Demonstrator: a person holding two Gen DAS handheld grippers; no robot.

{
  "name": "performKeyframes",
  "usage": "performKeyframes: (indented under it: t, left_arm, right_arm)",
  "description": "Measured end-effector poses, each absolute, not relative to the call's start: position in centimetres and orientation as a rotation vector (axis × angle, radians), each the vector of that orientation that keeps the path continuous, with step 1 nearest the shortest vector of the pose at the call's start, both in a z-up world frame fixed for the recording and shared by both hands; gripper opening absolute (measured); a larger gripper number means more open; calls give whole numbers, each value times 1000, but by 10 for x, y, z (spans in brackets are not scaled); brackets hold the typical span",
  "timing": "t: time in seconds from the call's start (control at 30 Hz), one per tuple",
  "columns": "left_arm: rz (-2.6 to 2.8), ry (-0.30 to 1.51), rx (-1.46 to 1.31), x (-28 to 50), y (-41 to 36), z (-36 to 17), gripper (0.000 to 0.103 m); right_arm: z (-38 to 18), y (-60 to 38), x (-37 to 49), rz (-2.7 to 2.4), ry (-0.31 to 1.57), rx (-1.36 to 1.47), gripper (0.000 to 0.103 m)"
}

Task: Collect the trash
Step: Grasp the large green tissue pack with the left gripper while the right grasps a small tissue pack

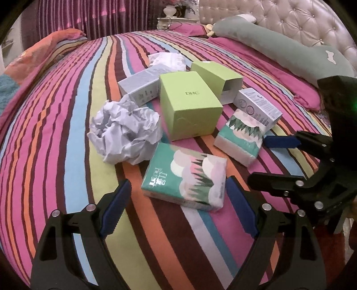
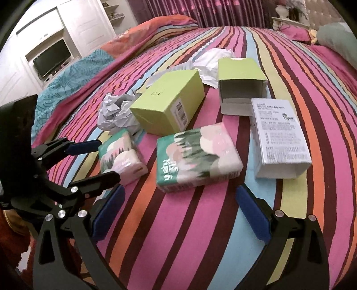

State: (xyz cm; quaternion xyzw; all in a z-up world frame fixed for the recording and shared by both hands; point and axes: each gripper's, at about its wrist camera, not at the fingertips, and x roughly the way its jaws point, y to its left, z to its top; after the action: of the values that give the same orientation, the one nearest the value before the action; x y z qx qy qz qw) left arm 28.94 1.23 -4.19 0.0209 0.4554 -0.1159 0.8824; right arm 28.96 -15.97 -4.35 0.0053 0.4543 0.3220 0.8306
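Trash lies in a cluster on the striped bed. In the left wrist view I see a crumpled paper ball (image 1: pixel 126 131), a closed green DHC box (image 1: pixel 189 104), an open green box (image 1: pixel 217 79), two grey-white boxes (image 1: pixel 139 88) (image 1: pixel 257 106), a crumpled white wrapper (image 1: pixel 167 60) and two tissue packs (image 1: pixel 185 178) (image 1: pixel 239 136). My left gripper (image 1: pixel 178 214) is open, just short of the near tissue pack. My right gripper (image 2: pixel 178 214) is open, just short of the other tissue pack (image 2: pixel 197 154). Each gripper shows in the other's view, open: the right (image 1: pixel 274 160), the left (image 2: pixel 100 158).
The striped bedspread (image 1: pixel 55 145) covers a wide bed. A grey-green bolster pillow (image 1: pixel 279 44) and a tufted headboard (image 1: pixel 301 20) are at the far right. A folded orange quilt (image 2: pixel 160 24) lies at the far edge. A white wardrobe with a television (image 2: pixel 52 59) stands beyond.
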Motion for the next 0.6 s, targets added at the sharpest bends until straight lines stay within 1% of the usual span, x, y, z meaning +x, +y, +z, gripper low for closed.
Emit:
performKeyframes:
  t: [0.47,0.6]
  left_arm:
    - [-330,994,68,311,12,-53,84]
    - [-341,983,85,315,13,-55,84]
  right_arm:
    - [-47,-151,314,711,962,-87,95]
    - [-48,-149,318,710,959,-100,95]
